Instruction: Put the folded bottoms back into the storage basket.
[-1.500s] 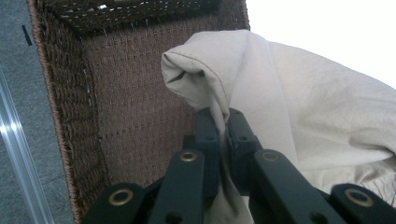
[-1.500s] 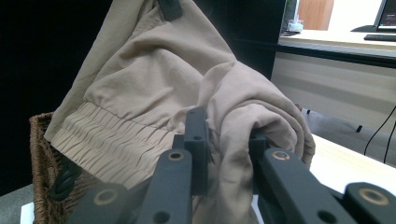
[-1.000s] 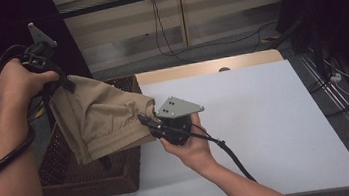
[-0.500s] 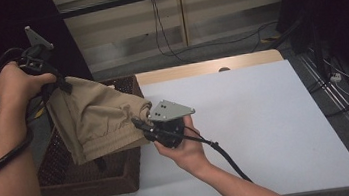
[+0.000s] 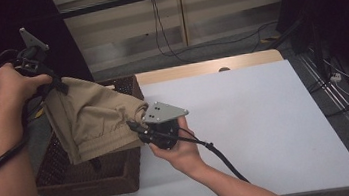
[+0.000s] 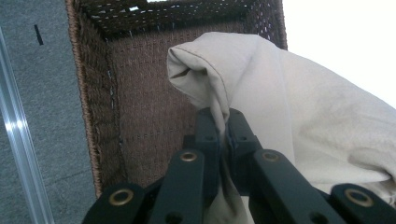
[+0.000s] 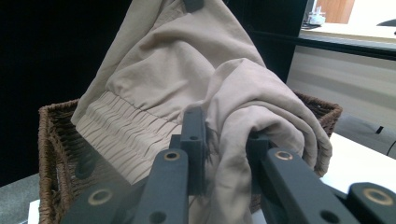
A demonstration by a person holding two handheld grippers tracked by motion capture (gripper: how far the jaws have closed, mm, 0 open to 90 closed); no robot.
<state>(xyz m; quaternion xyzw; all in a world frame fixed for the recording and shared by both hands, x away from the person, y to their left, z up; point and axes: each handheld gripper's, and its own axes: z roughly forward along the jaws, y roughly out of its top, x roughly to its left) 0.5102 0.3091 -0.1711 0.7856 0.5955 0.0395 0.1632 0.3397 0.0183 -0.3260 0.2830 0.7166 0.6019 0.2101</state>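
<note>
Beige fabric garment [image 5: 92,120], a crumpled piece of clothing with a ribbed elastic band along one edge, hangs stretched in the air above a dark brown woven wicker basket [image 5: 86,177]. The basket stands at the near left corner of a white rectangular tabletop [image 5: 265,117], partly overhanging the table's left edge above grey floor.

In the high view, the left gripper [image 5: 54,82], black with a grey three-cornered plate on top, is raised above the basket's far left corner in the person's left hand [image 5: 12,87]. Its jaws are clamped on an upper corner of the garment. The left gripper view looks down past that gripper [image 6: 219,126] into the basket [image 6: 140,116]: the two black jaws pinch a folded edge of the cloth [image 6: 280,102] between them, with no gap visible, and the woven floor and walls of the basket lie beneath.

The right gripper [image 5: 138,127], also black with a grey plate and a black cable trailing toward the person, is held in the right hand [image 5: 181,150] just beyond the basket's right wall, over the white tabletop. Its jaws bite into the garment's lower right bunch. In the right gripper view, that gripper [image 7: 224,135] has a thick fold of beige cloth [image 7: 187,70] gathered between its jaws, which stand a little apart around the bundle; the ribbed band drapes to the left, and the basket's rim [image 7: 46,114] shows behind.
</note>
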